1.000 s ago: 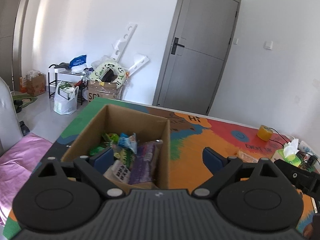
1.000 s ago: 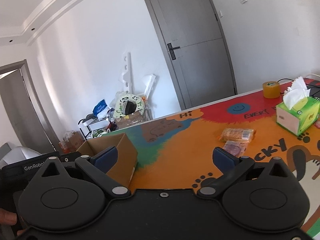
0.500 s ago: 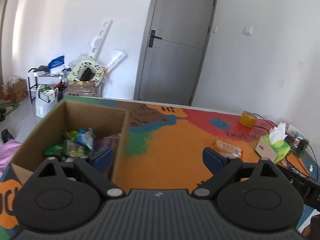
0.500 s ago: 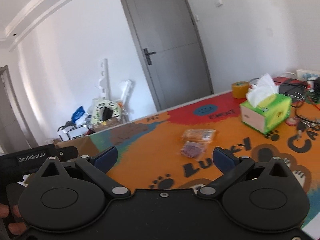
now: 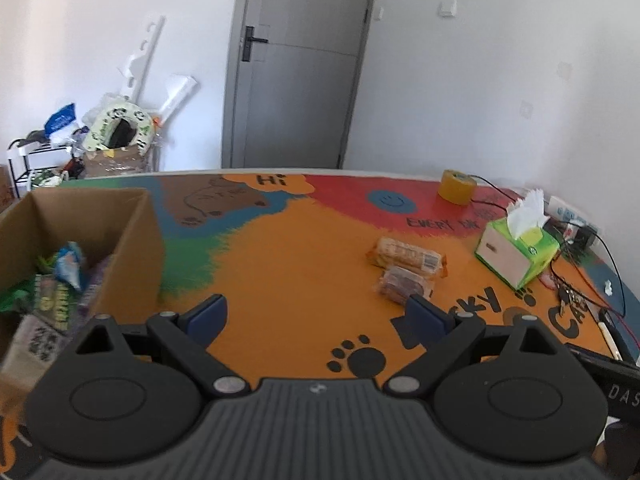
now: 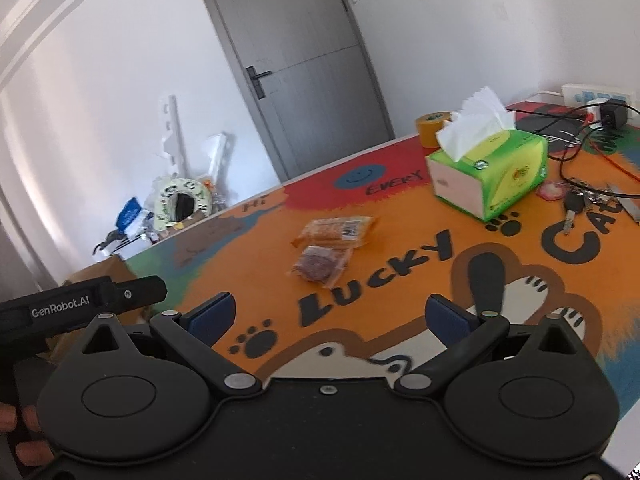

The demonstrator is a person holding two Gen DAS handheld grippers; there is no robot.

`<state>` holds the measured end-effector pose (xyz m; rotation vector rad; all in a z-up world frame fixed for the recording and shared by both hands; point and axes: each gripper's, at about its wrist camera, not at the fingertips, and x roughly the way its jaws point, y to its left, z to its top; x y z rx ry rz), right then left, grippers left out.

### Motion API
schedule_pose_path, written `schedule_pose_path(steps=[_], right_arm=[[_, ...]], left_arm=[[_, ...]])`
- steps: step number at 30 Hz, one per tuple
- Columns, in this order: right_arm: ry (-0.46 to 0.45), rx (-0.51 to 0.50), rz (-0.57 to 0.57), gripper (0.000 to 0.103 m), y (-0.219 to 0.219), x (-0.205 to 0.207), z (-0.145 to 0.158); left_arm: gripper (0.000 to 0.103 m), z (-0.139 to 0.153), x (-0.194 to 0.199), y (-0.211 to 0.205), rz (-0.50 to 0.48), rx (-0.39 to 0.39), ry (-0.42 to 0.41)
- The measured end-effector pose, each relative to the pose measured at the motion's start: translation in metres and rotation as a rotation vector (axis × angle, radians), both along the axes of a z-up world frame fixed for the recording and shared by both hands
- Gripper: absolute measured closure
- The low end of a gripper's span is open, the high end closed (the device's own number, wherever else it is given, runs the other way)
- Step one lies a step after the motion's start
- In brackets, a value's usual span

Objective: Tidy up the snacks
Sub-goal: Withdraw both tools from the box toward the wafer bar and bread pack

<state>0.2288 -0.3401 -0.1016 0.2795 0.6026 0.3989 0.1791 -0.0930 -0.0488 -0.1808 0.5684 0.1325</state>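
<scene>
Two wrapped snacks lie on the orange mat: a long orange-wrapped one (image 5: 408, 255) (image 6: 336, 230) and a smaller brownish one (image 5: 402, 284) (image 6: 320, 263) just in front of it. A cardboard box (image 5: 84, 232) at the left holds several snack packets; its corner shows in the right wrist view (image 6: 100, 268). My left gripper (image 5: 318, 316) is open and empty, between the box and the snacks. My right gripper (image 6: 330, 318) is open and empty, a little short of the two snacks. The left gripper's body (image 6: 80, 304) shows at the left of the right wrist view.
A green tissue box (image 5: 518, 250) (image 6: 490, 174) stands right of the snacks. A yellow tape roll (image 5: 456, 186) (image 6: 434, 126) is behind it. Keys (image 6: 572, 208), cables and a power strip (image 6: 596, 98) lie at the far right. The table's far edge faces a grey door.
Both grippers have swung right, away from the box toward the two loose snacks, which now look nearer and more central. Both stay open and empty.
</scene>
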Motion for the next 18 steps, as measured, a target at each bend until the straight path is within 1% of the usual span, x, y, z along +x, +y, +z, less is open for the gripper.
schedule_pose_path(steps=[2, 7, 13, 15, 18], right_arm=[[0.010, 0.008, -0.003, 0.003, -0.003, 0.006, -0.003], [0.036, 0.012, -0.004, 0.016, -0.007, 0.021, -0.009], [0.044, 0.001, -0.025, 0.018, -0.008, 0.041, -0.011], [0.040, 0.006, -0.038, 0.018, -0.010, 0.049, -0.010], [0.041, 0.013, -0.065, 0.018, -0.013, 0.060, -0.011]], left_arm=[[0.008, -0.002, 0.006, -0.003, -0.009, -0.009, 0.004], [0.008, -0.006, 0.023, -0.007, -0.020, -0.030, 0.004], [0.008, -0.010, 0.047, -0.018, -0.040, -0.039, 0.004], [0.009, -0.012, 0.057, -0.024, -0.040, -0.023, 0.009], [0.009, -0.017, 0.072, -0.032, -0.071, 0.005, 0.013]])
